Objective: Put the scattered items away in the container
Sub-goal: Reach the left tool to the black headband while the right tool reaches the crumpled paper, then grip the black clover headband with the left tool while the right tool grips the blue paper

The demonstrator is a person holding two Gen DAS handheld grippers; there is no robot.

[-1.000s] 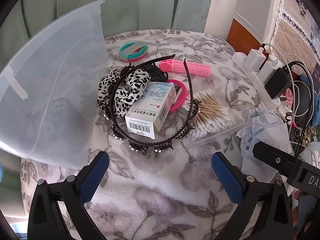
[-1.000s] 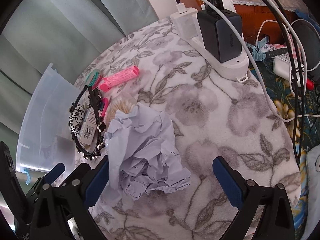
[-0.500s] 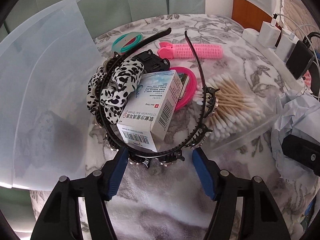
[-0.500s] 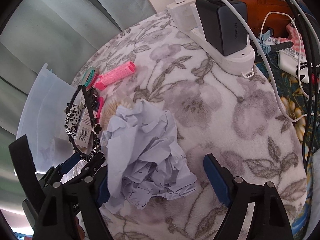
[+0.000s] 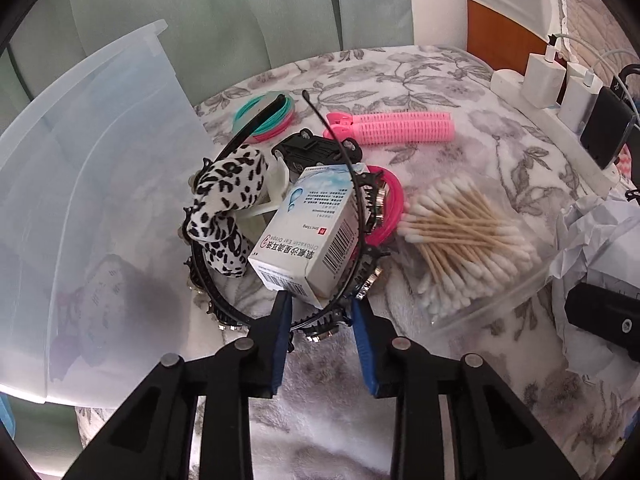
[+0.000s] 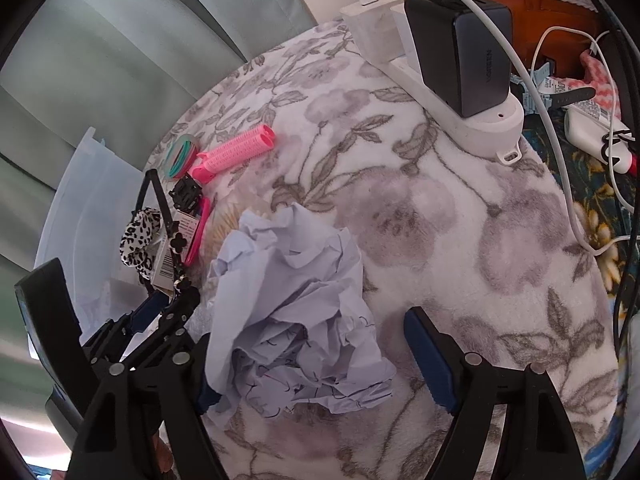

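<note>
Black and studded with little clover charms, the toothed plastic headband (image 5: pixel 280 312) is caught at its curved front between the blue pads (image 5: pixel 280 344) of the left gripper (image 5: pixel 320 316), whose fingers are drawn in close on it. Its two thin ends rise toward the far side of the pile. Inside its loop lie a white cardboard ear-drops box with a barcode (image 5: pixel 308 236) and a leopard-print fabric scrunchie (image 5: pixel 228 204), with a black claw clip (image 5: pixel 316 152) just behind them. A pink plastic ring (image 5: pixel 390 208) pokes out beside the box, touching a heap of wooden cotton swabs in a clear wrapper (image 5: pixel 464 236). Farther back on the grey floral fleece cover (image 5: pixel 400 80) rest a pink hair roller clip (image 5: pixel 392 130) and a coil of teal and pink hair ties (image 5: pixel 264 116). The translucent plastic storage container (image 5: pixel 92 184) stands just left of the pile, tipped so its open side faces the camera.

The right gripper (image 6: pixel 320 364) is spread wide, its fingers either side of a crumpled pale lilac paper ball (image 6: pixel 296 312); whether they touch it I cannot tell. Beyond it a white power strip carrying a black charger (image 6: pixel 464 52) lies near the cover's edge.
</note>
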